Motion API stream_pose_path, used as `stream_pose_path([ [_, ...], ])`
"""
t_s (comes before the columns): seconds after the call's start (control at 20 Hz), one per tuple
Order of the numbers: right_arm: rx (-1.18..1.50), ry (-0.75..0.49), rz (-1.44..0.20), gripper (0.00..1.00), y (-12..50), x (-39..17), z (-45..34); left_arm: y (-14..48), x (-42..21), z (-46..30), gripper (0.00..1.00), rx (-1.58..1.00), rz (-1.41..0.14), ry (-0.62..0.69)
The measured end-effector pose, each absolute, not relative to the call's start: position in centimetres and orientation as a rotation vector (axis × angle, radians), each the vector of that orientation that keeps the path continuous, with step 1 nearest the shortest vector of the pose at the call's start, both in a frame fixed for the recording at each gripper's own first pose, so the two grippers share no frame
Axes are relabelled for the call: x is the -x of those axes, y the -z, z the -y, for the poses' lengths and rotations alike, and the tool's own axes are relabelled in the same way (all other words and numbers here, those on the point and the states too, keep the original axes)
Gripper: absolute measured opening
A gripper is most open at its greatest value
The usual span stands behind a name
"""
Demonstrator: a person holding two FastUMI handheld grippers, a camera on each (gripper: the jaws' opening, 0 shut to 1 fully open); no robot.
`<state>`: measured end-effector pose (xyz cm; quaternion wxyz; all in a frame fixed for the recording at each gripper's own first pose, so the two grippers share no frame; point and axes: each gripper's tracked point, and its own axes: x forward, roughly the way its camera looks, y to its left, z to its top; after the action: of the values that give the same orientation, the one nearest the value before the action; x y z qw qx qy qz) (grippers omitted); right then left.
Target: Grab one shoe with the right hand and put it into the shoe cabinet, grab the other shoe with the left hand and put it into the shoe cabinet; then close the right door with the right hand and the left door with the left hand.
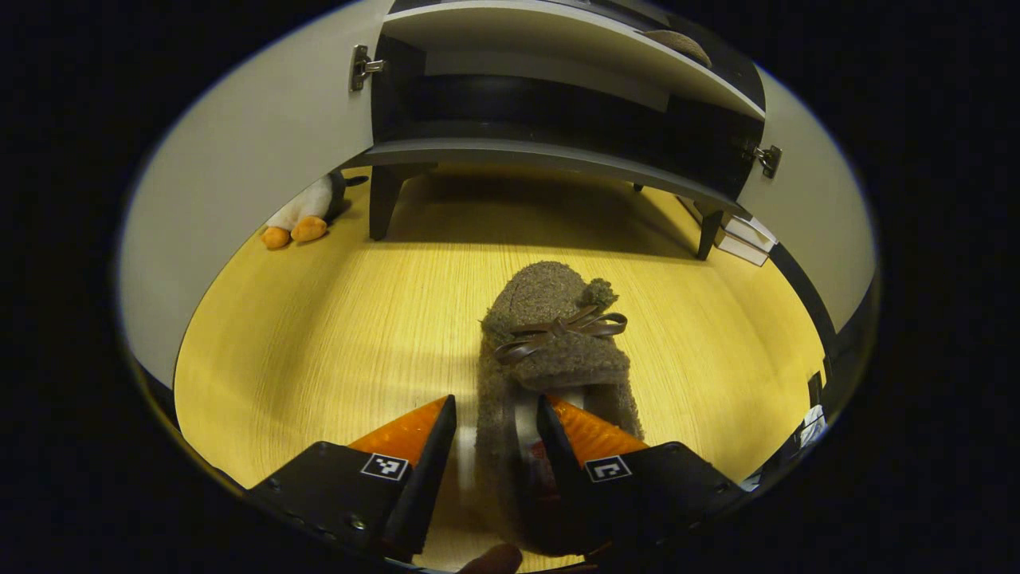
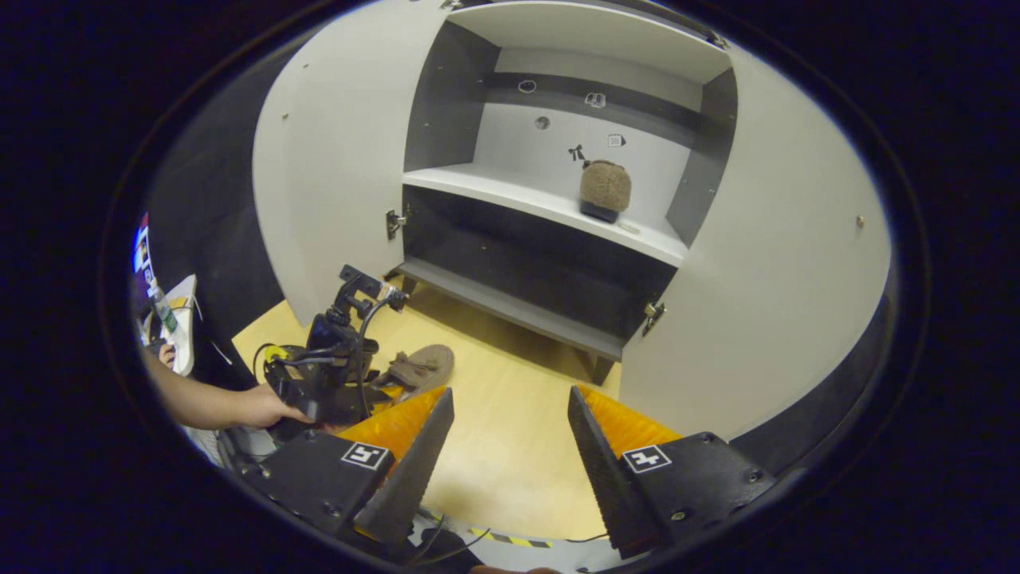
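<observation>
Fuzzy brown wool sits between the fingers of the left gripper (image 1: 496,414): the slipper (image 1: 550,351) lies on the yellow wood floor (image 1: 319,343) with its heel end toward the camera and its toe, with the small bow, pointing away at the shoe cabinet (image 1: 558,151). One finger stands outside the slipper's side wall and the other reaches into the opening, so they straddle that wall. They look parted, with a strip of floor showing beside the outer finger; I judge they are not yet pressing on it. The slipper's long axis runs straight ahead along the fingers, so a squeeze on the wall and a lift forward should carry it toward the shelves.

The right gripper (image 2: 510,434) hangs higher and farther back, fingers wide apart with nothing between them, well away from the slipper. The left hand is plainly the nearer one.

From the right gripper view the other slipper (image 2: 605,188) stands on the upper shelf (image 2: 510,195) near its right end, and both doors, left door (image 2: 335,167) and right door (image 2: 765,279), are swung fully open. It also shows a hand (image 2: 259,408) holding the left gripper low over the floor slipper. The left gripper view adds a stuffed penguin (image 1: 307,215) on the floor beside the left door, and some boxes (image 1: 745,237) by the right leg.
</observation>
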<state>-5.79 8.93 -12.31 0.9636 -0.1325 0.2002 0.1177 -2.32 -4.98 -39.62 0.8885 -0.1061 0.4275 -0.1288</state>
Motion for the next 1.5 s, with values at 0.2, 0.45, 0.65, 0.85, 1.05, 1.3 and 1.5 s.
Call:
stream_pose_path([
  [0.2,0.287,-0.264,-0.437,0.91,13.2,6.3,-9.7,39.1,2.5,5.2,0.14,0.163,-0.912,0.278],
  [0.45,0.325,-0.27,-0.464,0.92,14.1,7.2,-9.4,37.5,2.5,4.8,0.02,0.172,-0.807,0.207],
  [0.65,0.343,-0.27,-0.507,0.92,15.1,7.6,-9.0,36.4,2.7,4.2,0.01,0.157,-0.745,0.145],
  [0.85,0.36,-0.292,-0.501,0.92,15.0,7.5,-9.5,34.1,3.0,3.5,0.01,0.18,-0.708,0.124],
  [1.05,0.314,-0.312,-0.467,0.92,14.2,6.9,-10.5,28.8,2.3,1.6,0.01,0.204,-0.66,0.103],
  [1.3,0.211,-0.33,-0.374,0.92,11.2,5.3,-11.7,19.6,0.2,-1.0,0.02,0.177,-0.554,0.082],
  [1.5,0.114,-0.316,-0.287,0.92,7.8,4.4,-11.4,11.0,-2.2,-1.6,0.01,0.137,-0.464,0.089],
])
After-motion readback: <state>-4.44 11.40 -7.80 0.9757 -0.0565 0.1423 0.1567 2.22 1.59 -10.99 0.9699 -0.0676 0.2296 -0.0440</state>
